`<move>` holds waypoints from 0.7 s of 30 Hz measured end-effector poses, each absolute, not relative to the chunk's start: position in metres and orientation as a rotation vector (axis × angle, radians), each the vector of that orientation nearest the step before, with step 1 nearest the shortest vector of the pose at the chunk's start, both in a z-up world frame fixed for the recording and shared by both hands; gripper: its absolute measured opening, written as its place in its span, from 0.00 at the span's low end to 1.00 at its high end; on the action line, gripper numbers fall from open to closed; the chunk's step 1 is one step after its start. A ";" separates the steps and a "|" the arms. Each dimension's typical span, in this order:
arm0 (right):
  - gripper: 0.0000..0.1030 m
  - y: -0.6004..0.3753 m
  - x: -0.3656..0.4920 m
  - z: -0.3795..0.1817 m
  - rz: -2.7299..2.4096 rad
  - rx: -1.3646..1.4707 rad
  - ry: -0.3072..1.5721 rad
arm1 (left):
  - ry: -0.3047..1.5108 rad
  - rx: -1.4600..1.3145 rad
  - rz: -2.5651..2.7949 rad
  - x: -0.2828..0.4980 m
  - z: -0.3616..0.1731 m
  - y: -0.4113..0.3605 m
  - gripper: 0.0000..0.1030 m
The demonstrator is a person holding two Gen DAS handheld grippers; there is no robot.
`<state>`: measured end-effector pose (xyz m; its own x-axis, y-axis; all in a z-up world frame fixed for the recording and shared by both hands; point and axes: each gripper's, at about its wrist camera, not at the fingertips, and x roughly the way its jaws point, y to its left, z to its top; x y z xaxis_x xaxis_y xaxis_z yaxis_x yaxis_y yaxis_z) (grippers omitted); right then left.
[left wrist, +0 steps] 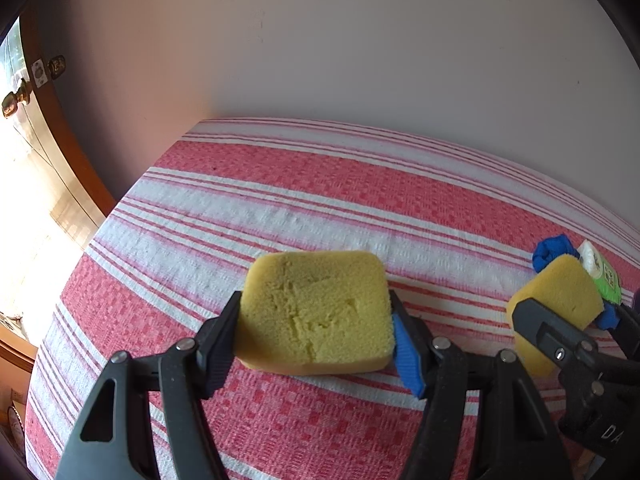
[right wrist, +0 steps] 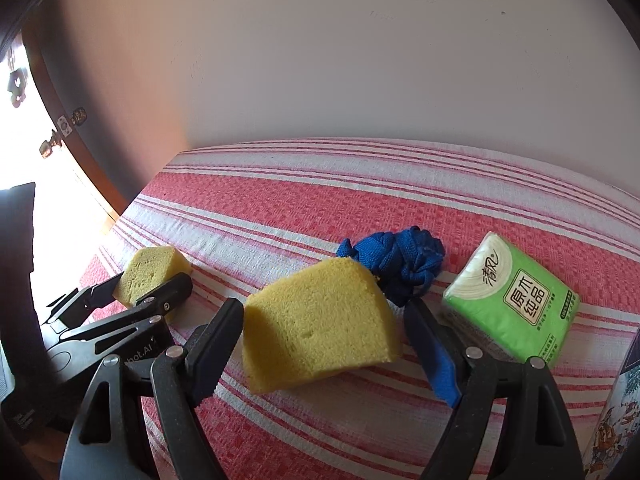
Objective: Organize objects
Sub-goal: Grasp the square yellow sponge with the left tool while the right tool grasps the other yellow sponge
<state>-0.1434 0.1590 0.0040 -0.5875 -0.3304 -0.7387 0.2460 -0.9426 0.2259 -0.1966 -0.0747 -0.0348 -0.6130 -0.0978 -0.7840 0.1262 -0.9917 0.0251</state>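
far half of the striped cloth (left wrist: 320, 184) lies open up to the wall (left wrist: 320, 40). right side is crowded: blue cord bundle (right wrist: 404, 268) and tissue pack (right wrist: 516, 304) sit just beyond the right sponge (right wrist: 316, 320) (cord touching it). left gripper (right wrist: 150, 290) blocks the left flank.

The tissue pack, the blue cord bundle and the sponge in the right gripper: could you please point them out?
tissue pack (right wrist: 520, 300), right wrist view, green front face.
blue cord bundle (right wrist: 404, 264), right wrist view, knotted middle.
sponge (right wrist: 316, 320), right wrist view, top face.
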 end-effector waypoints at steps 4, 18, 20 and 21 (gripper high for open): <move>0.81 0.142 -0.143 0.002 -2.571 1.219 -0.042 | 0.037 1.312 -2.709 -0.197 -0.035 -0.075 0.65; 0.39 0.144 -0.115 0.018 -2.599 1.081 -0.036 | 0.064 1.309 -2.703 -0.198 -0.036 -0.078 0.65; 0.39 0.149 -0.107 0.023 -2.621 1.038 -0.048 | 0.066 1.302 -2.697 -0.197 -0.035 -0.077 0.65; 0.39 0.150 -0.103 0.026 -2.645 1.015 -0.047 | 0.066 1.296 -2.697 -0.196 -0.035 -0.076 0.65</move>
